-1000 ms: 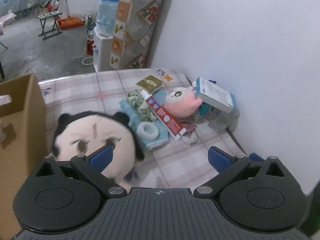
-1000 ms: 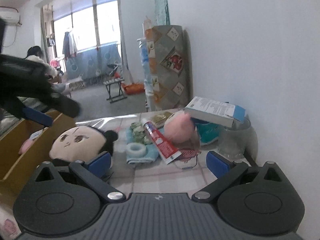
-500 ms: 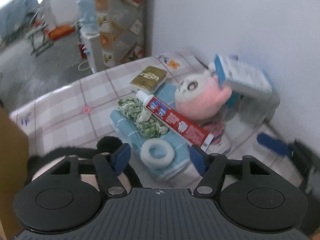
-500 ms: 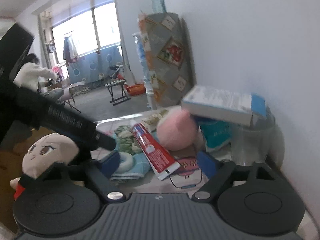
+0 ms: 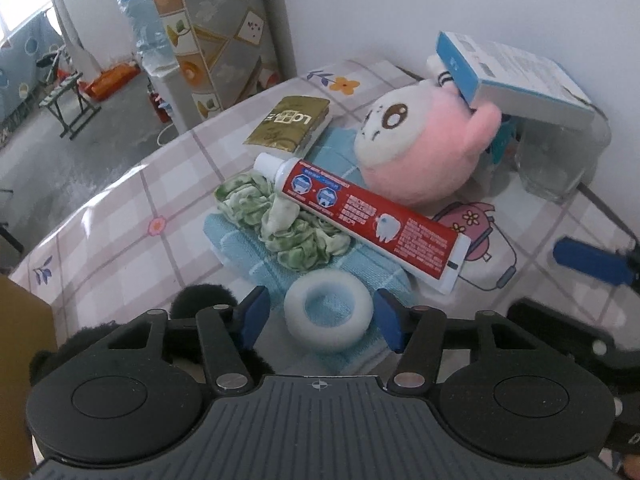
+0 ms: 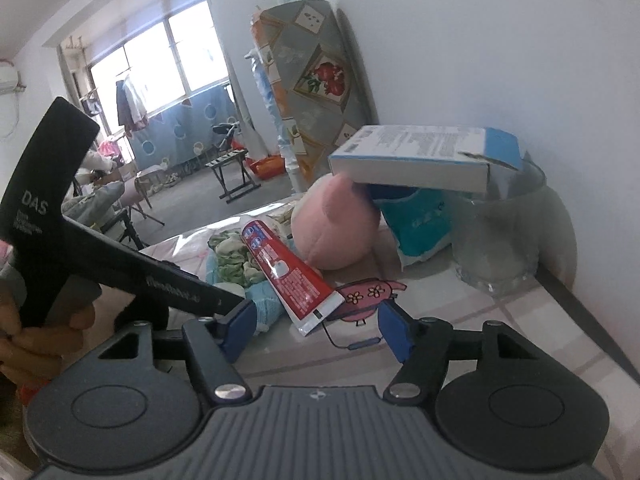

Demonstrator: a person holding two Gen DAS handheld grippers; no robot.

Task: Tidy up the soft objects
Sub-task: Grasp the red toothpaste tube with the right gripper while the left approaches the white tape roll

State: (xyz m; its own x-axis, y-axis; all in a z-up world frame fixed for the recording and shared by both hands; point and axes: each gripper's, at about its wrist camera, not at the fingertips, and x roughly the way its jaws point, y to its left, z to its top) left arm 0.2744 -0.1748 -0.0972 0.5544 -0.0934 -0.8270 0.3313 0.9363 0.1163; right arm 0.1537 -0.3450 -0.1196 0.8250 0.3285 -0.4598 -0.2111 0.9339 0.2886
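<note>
My left gripper (image 5: 322,312) points down at a white foam ring (image 5: 328,322) lying on a light blue towel (image 5: 372,276). Its jaws are closing with the ring between them, and a small gap still shows at each pad. A green scrunchie (image 5: 280,220) and a red toothpaste tube (image 5: 368,216) lie on the towel, with a pink plush (image 5: 420,148) behind. My right gripper (image 6: 316,328) is low over the table, jaws closing, the toothpaste tube's (image 6: 292,276) end just ahead and nothing between the pads. A black-haired plush (image 5: 200,300) sits beside the left finger.
A blue and white box (image 5: 512,76) rests on a glass jar (image 5: 556,160) by the wall. A gold packet (image 5: 288,122) lies behind the towel. A cardboard box (image 5: 20,320) stands at the left edge. A person's hand (image 6: 32,320) holds the left gripper.
My left gripper has swung right and down from over the black-haired plush to the foam ring, and its jaws have narrowed. My right gripper has dropped closer to the toothpaste, jaws slightly narrower.
</note>
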